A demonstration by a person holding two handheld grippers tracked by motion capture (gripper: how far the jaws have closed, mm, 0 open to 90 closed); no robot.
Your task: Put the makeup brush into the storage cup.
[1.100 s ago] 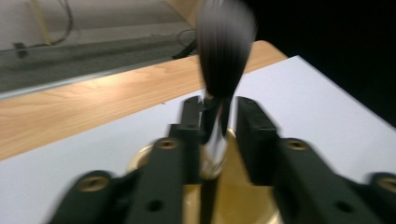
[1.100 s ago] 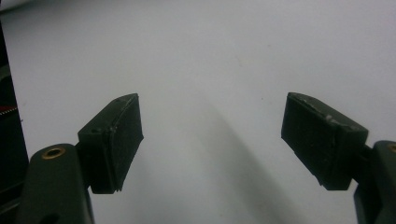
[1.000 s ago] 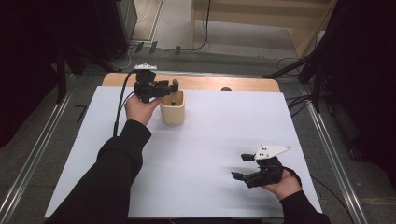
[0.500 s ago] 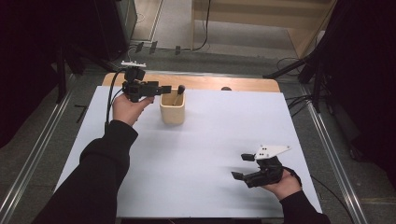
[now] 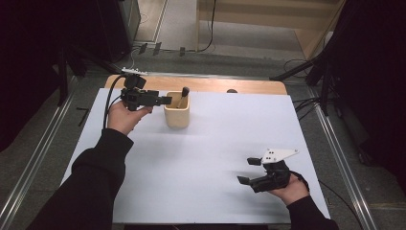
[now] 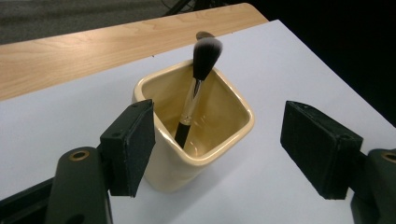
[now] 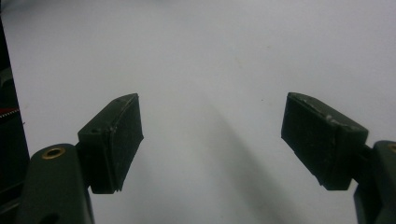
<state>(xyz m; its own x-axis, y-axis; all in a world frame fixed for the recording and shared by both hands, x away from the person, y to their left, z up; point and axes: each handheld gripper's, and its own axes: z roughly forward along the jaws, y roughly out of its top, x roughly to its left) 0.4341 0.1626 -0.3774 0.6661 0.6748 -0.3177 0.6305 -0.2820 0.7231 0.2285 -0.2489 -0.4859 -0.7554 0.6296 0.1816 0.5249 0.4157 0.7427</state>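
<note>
A cream square cup point(image 5: 177, 115) stands on the white sheet near the far left. A makeup brush point(image 5: 184, 93) leans inside it, bristles up. My left gripper point(image 5: 165, 100) hovers just left of the cup, level with its rim; its jaws have just been opening and hold nothing. In the left gripper view the cup point(image 6: 187, 158) and brush point(image 6: 205, 51) sit just beyond the wide-apart pads of the left gripper point(image 6: 224, 140). My right gripper point(image 5: 248, 170) rests low at the near right, open. In its own view the right gripper point(image 7: 212, 140) has bare white sheet between its pads.
The white sheet point(image 5: 220, 143) covers most of the table. A strip of bare wood point(image 5: 215, 85) runs along the far edge, with a small dark spot point(image 5: 231, 91) on it. Metal rails flank the table on both sides.
The left gripper has drawn back to the left from over the cup and its jaws have widened. The brush now stands free in the cup. The right hand has kept still.
</note>
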